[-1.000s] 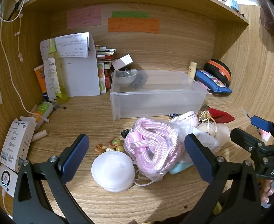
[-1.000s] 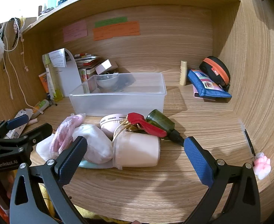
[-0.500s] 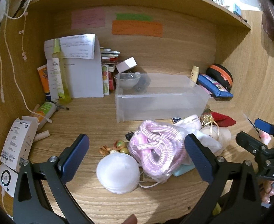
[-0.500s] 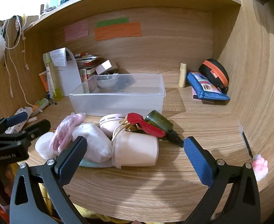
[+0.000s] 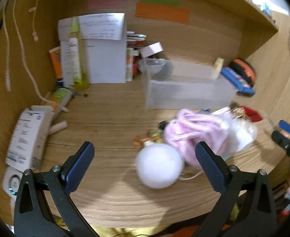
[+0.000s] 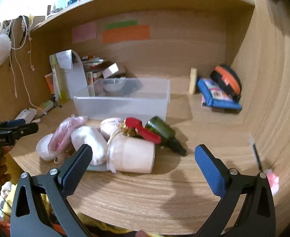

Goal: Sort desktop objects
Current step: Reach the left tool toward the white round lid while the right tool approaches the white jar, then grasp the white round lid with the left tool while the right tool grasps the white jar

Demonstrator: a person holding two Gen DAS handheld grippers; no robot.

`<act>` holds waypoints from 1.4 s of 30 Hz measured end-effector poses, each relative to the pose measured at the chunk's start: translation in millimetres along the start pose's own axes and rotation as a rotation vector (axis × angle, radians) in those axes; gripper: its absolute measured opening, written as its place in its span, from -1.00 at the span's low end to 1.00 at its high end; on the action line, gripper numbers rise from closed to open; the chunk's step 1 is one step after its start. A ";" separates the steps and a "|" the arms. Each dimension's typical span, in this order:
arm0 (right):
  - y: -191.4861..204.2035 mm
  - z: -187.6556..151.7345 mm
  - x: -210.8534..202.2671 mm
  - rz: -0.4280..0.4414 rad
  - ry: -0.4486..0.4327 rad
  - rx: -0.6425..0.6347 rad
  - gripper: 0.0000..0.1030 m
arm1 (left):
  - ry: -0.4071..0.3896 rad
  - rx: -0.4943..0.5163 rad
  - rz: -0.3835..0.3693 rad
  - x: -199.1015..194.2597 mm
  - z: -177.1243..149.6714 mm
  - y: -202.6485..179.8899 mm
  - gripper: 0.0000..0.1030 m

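A pile of small objects lies at the front of the wooden desk: a white round lid (image 5: 159, 165), a bagged pink rope (image 5: 194, 134), a pale pink cup on its side (image 6: 133, 155), a red clip (image 6: 143, 129) and a dark green bottle (image 6: 162, 131). Behind the pile stands a clear plastic bin (image 6: 123, 100) with a small bowl inside. My left gripper (image 5: 145, 164) is open and empty, just before the white lid. My right gripper (image 6: 143, 167) is open and empty, just before the pink cup.
At the back left stand papers (image 5: 103, 49), a yellow-green bottle (image 5: 77, 59) and tubes. A white box (image 5: 28, 136) lies at the left edge. A blue pouch (image 6: 218, 96) and an orange-black case (image 6: 228, 79) sit at the back right. A pen (image 6: 256, 154) lies by the right wall.
The left gripper has swung left and the view has tilted, so the pile now sits further right in it. The right gripper has drawn back a little.
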State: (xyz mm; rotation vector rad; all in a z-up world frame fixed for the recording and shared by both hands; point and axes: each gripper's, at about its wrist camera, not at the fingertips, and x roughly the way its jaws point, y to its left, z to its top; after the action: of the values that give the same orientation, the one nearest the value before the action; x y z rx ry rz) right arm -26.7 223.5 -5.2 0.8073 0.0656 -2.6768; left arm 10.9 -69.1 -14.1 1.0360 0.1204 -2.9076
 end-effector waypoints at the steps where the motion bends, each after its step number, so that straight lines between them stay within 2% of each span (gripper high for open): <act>1: -1.8 -1.0 3.0 -0.001 0.014 0.004 1.00 | 0.002 0.004 0.008 -0.3 -1.3 1.1 1.00; 13: 4.6 -20.6 20.1 0.005 0.124 -0.029 0.99 | 0.151 0.100 -0.050 20.1 -36.2 -8.1 1.00; 20: 11.3 -24.5 46.3 0.018 0.182 0.000 0.97 | 0.148 0.052 -0.073 37.1 -35.8 -5.4 1.00; 23: 17.2 -23.3 55.2 -0.016 0.185 -0.023 0.88 | 0.147 0.041 -0.104 42.9 -32.7 -5.6 1.00; 26: 19.8 -20.0 61.8 -0.030 0.182 -0.033 0.82 | 0.155 0.043 -0.103 50.8 -30.6 -7.3 1.00; 34: 21.0 -14.9 79.0 0.001 0.209 -0.031 0.42 | 0.202 0.048 -0.119 66.2 -23.5 -6.2 1.00; 36: 22.3 -13.9 83.1 -0.003 0.206 -0.022 0.32 | 0.193 0.056 -0.122 66.8 -23.4 -5.5 1.00; 42: 20.2 -13.1 86.4 0.016 0.204 -0.007 0.29 | 0.177 0.059 -0.103 67.4 -23.2 -2.8 0.97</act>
State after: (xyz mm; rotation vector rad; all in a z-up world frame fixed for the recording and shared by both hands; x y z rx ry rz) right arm -80.4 179.5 -62.1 1.0715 0.1177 -2.5690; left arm -26.8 -65.8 -74.6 1.3342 0.0988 -2.9205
